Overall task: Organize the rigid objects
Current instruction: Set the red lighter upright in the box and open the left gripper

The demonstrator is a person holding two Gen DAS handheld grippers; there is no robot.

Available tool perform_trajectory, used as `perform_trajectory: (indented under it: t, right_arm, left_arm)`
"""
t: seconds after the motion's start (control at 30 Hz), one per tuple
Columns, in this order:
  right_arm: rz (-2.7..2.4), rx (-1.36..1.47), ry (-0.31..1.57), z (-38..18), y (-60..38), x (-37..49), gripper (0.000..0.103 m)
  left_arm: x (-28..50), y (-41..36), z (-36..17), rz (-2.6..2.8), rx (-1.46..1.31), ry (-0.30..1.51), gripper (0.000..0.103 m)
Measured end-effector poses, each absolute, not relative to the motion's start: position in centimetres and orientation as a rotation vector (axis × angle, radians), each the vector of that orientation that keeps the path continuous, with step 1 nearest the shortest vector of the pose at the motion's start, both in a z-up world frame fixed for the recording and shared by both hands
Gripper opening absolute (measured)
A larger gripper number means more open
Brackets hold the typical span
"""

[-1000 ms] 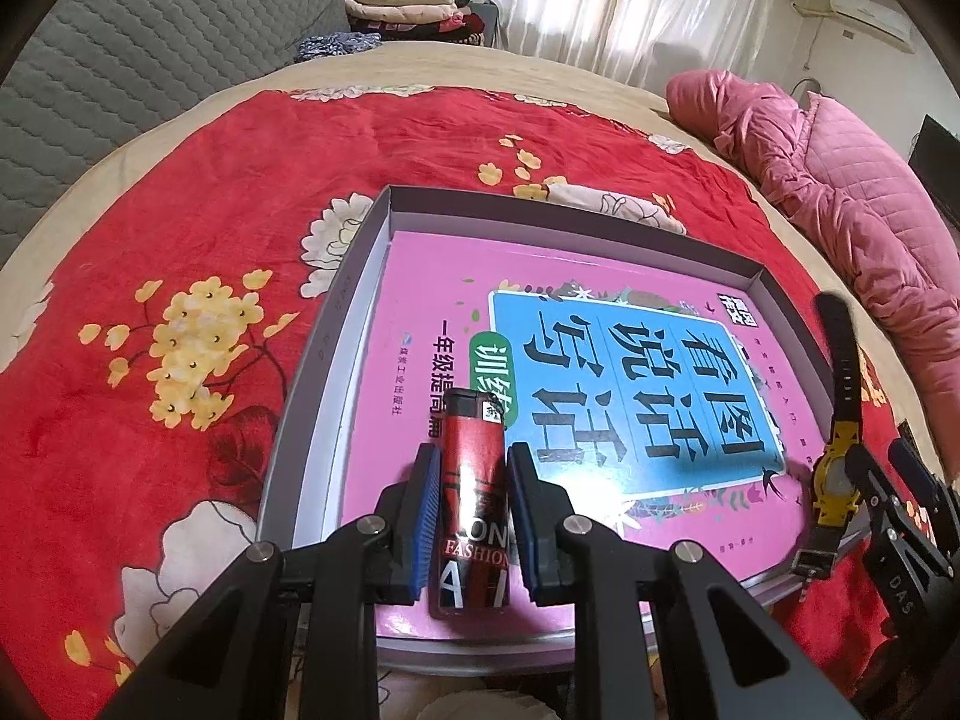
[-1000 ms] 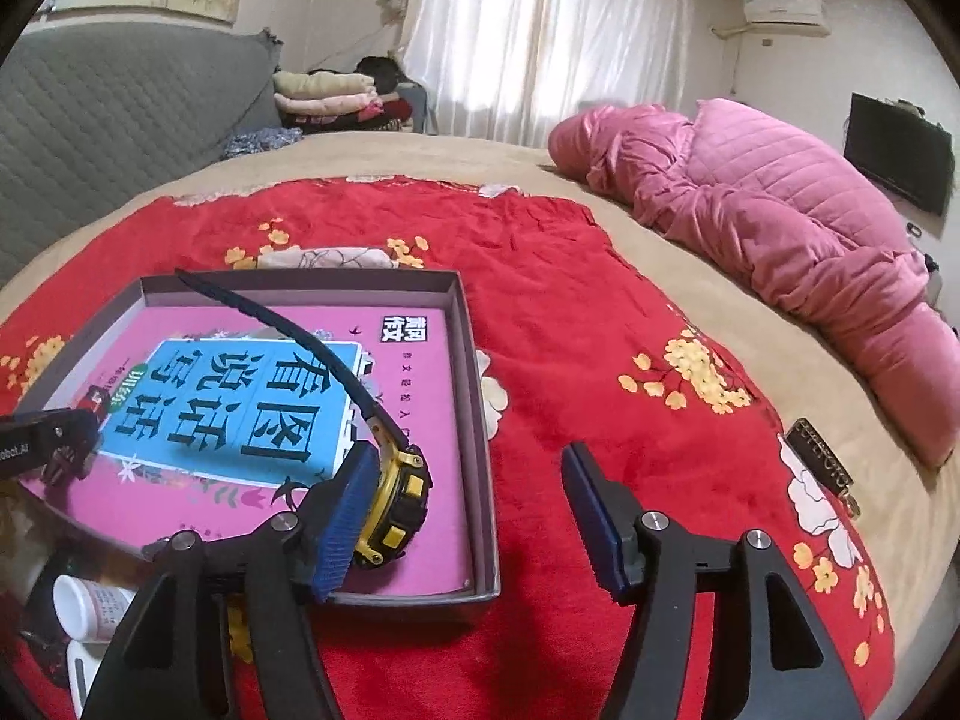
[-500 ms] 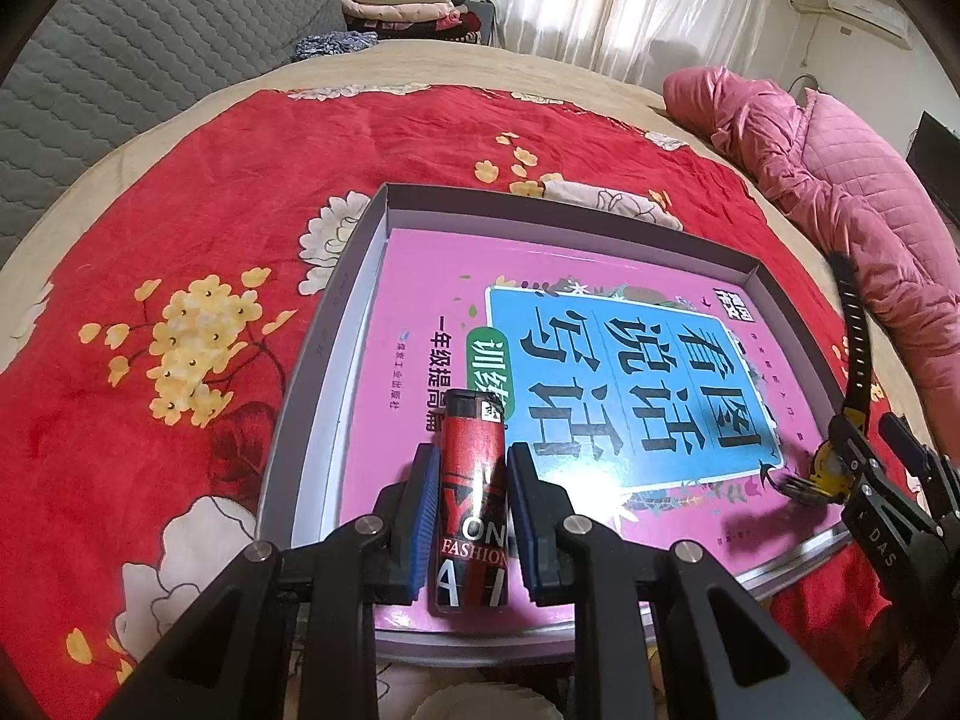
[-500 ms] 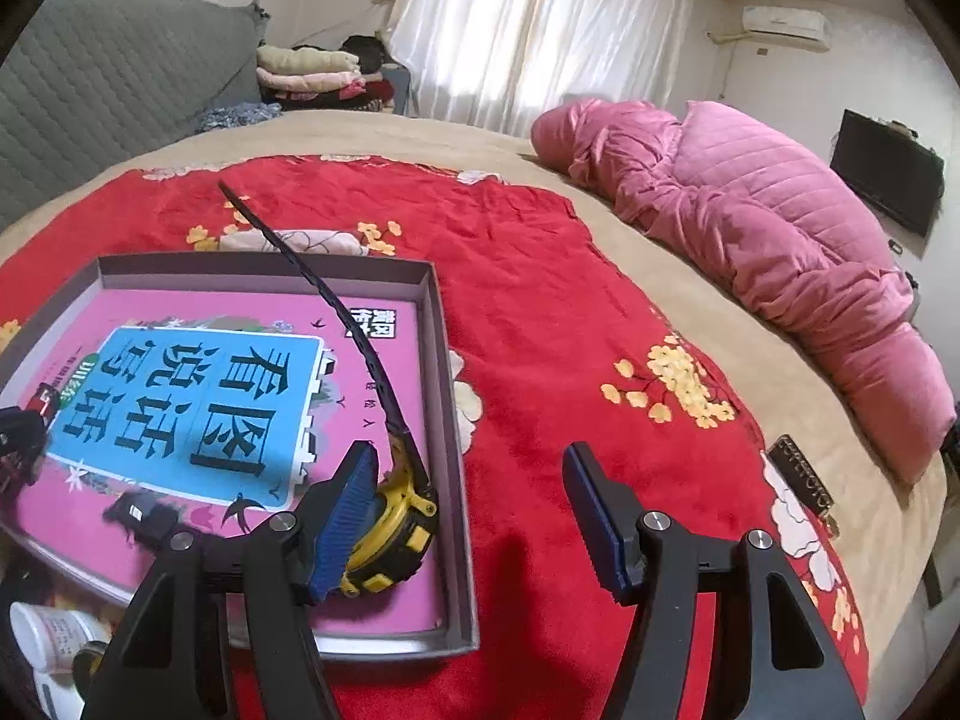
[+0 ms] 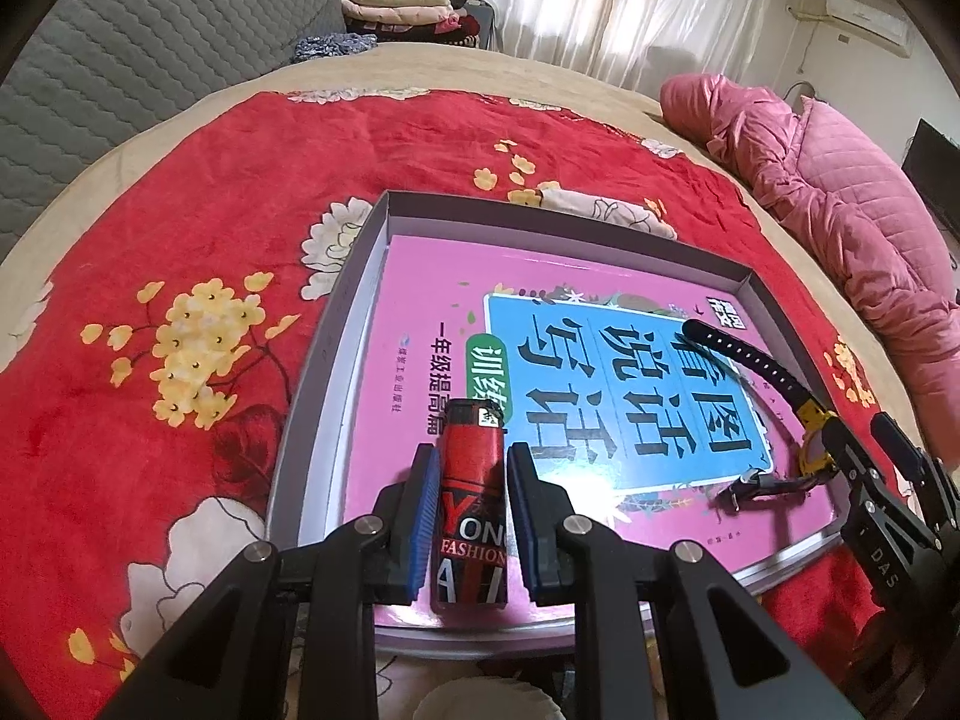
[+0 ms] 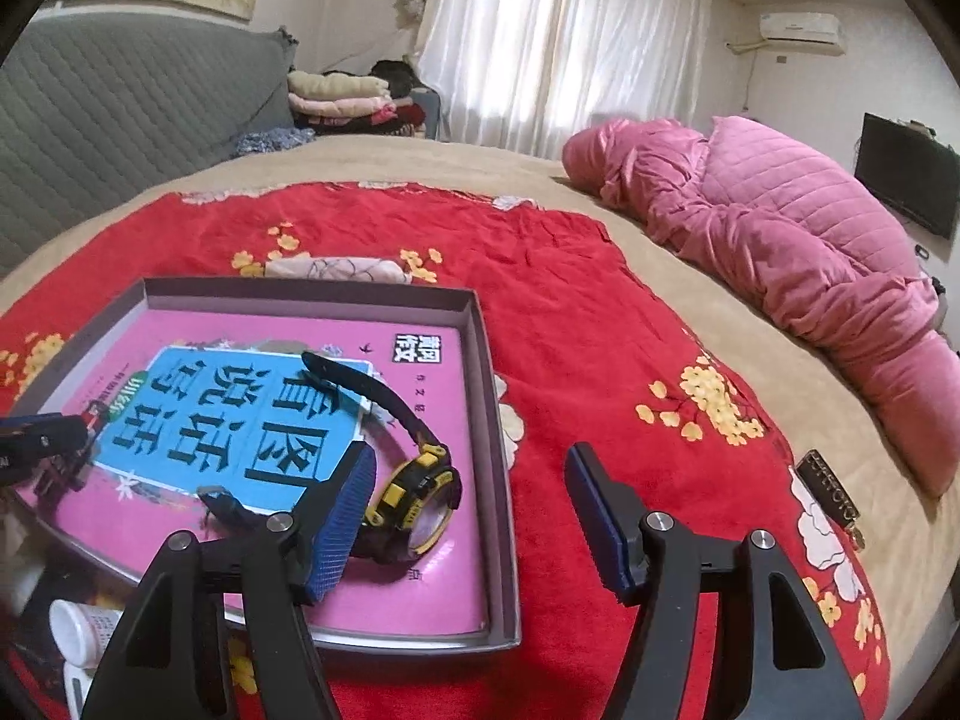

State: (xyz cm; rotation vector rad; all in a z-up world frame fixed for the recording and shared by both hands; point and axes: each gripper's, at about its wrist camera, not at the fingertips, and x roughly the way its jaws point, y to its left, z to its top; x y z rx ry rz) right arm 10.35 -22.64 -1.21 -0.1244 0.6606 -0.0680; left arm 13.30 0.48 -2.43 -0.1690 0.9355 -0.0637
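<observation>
My left gripper (image 5: 469, 483) is shut on a red and black lighter (image 5: 471, 504), held over the near edge of a grey shallow box (image 5: 336, 324). A pink and blue book (image 5: 576, 384) lies in the box. A yellow and black wristwatch (image 6: 414, 492) lies on the book at the box's right side, strap stretched out; it also shows in the left wrist view (image 5: 774, 384). My right gripper (image 6: 474, 492) is open and empty, its left finger (image 6: 342, 516) beside the watch, its right finger over the red blanket.
The box (image 6: 498, 420) sits on a red flowered blanket (image 6: 600, 324) on a bed. A pink quilt (image 6: 780, 252) lies at the right. A dark keychain tag (image 6: 831, 495) lies on the blanket's right edge. A white bottle (image 6: 78, 630) lies below the box.
The watch has come down from the right gripper and now lies flat on the book with its strap lowered. The left gripper holds the lighter almost in the same place.
</observation>
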Motion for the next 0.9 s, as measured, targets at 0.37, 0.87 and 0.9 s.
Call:
perform_trajectory:
  t: [0.37, 0.87, 0.9]
  right_arm:
    - [-0.002, -0.063, 0.62, 0.1, -23.0, 8.5, 0.074]
    - [0.044, -0.014, 0.642, 0.2, -23.0, 7.3, 0.074]
    - [0.044, -0.003, 0.648, 0.2, -23.2, 7.3, 0.074]
  left_arm:
    - [13.1, 0.8, -2.2, -0.036, -0.147, 0.929, 0.023]
    - [11.0, 1.6, -0.7, -0.041, -0.145, 0.89, 0.024]
    - [10.8, 1.7, -0.7, -0.033, -0.148, 0.886, 0.024]
